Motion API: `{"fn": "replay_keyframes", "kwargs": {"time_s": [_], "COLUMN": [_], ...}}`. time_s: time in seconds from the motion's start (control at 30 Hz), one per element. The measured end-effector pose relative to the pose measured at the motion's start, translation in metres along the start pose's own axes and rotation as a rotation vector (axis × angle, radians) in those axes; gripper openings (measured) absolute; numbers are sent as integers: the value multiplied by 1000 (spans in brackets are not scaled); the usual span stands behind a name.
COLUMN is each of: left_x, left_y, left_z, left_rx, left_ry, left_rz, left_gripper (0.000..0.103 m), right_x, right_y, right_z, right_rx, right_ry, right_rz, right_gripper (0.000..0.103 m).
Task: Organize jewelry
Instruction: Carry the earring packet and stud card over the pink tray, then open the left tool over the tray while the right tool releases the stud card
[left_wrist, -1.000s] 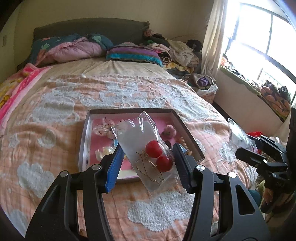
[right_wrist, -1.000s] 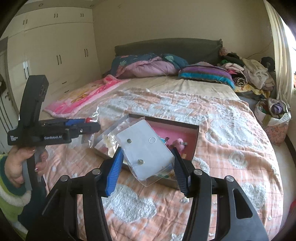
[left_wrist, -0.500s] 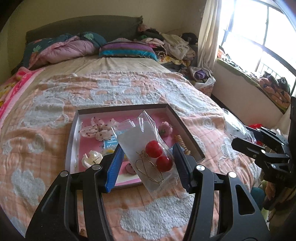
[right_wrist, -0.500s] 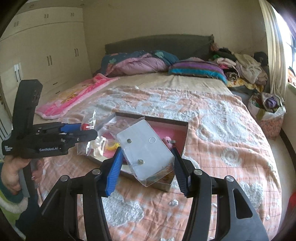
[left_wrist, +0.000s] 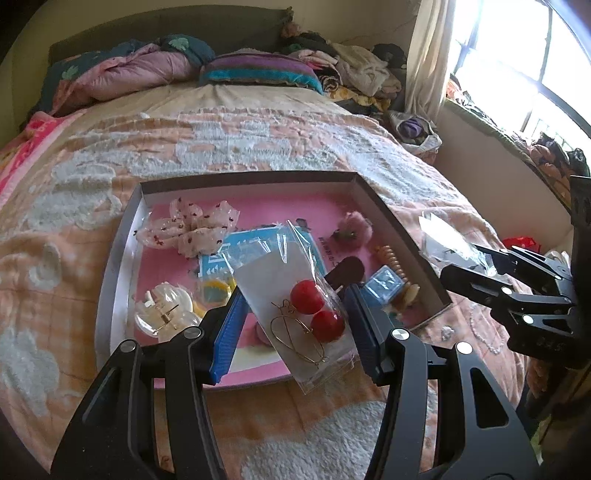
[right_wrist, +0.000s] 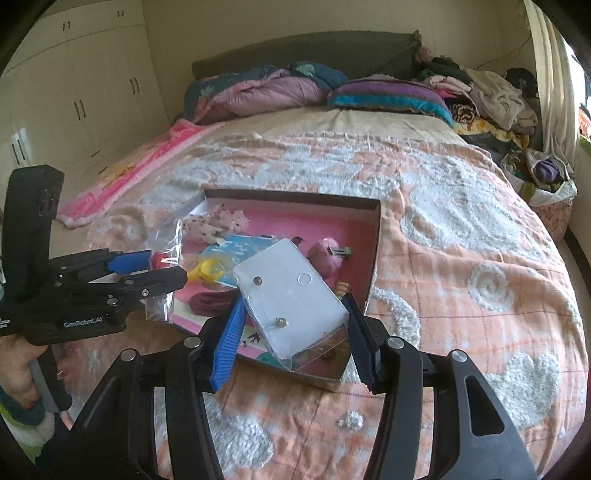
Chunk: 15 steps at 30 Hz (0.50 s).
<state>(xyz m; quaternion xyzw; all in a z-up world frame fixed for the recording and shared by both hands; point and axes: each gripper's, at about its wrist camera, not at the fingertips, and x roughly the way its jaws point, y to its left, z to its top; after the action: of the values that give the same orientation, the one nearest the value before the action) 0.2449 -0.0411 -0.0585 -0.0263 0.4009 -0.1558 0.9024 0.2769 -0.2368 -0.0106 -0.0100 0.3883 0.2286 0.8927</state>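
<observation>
**Two bagged earring sets hanging over the tray's near edge**

The left gripper (left_wrist: 295, 321) is pinching a clear bag of red ball earrings (left_wrist: 295, 295). The right gripper (right_wrist: 291, 317) is clamping a bagged stud card (right_wrist: 291, 299). Both are hanging above the tray (left_wrist: 114, 273); bare bedspread (right_wrist: 461, 258) is spreading around it.

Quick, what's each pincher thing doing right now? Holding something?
Left gripper: closed on the clear bag of red ball earrings.
Right gripper: closed on the clear bag with the white stud card.
</observation>
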Motion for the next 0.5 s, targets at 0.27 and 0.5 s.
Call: {"fn": "replay_keyframes", "kwargs": {"time_s": [0.27,0.5], "left_x": [17,25], "left_y": [6,9], "left_z": [3,5], "left_rx": [-8,-10], "left_ry": [20,28], "left_rz": [0,13], "left_gripper": [46,46], "right_x": [27,42], "right_y": [2,5], "right_z": [3,5], "right_rx": [-13,-18], "right_ry": [36,58], "right_rz": [-8,-2], "right_gripper": [51,53]}}
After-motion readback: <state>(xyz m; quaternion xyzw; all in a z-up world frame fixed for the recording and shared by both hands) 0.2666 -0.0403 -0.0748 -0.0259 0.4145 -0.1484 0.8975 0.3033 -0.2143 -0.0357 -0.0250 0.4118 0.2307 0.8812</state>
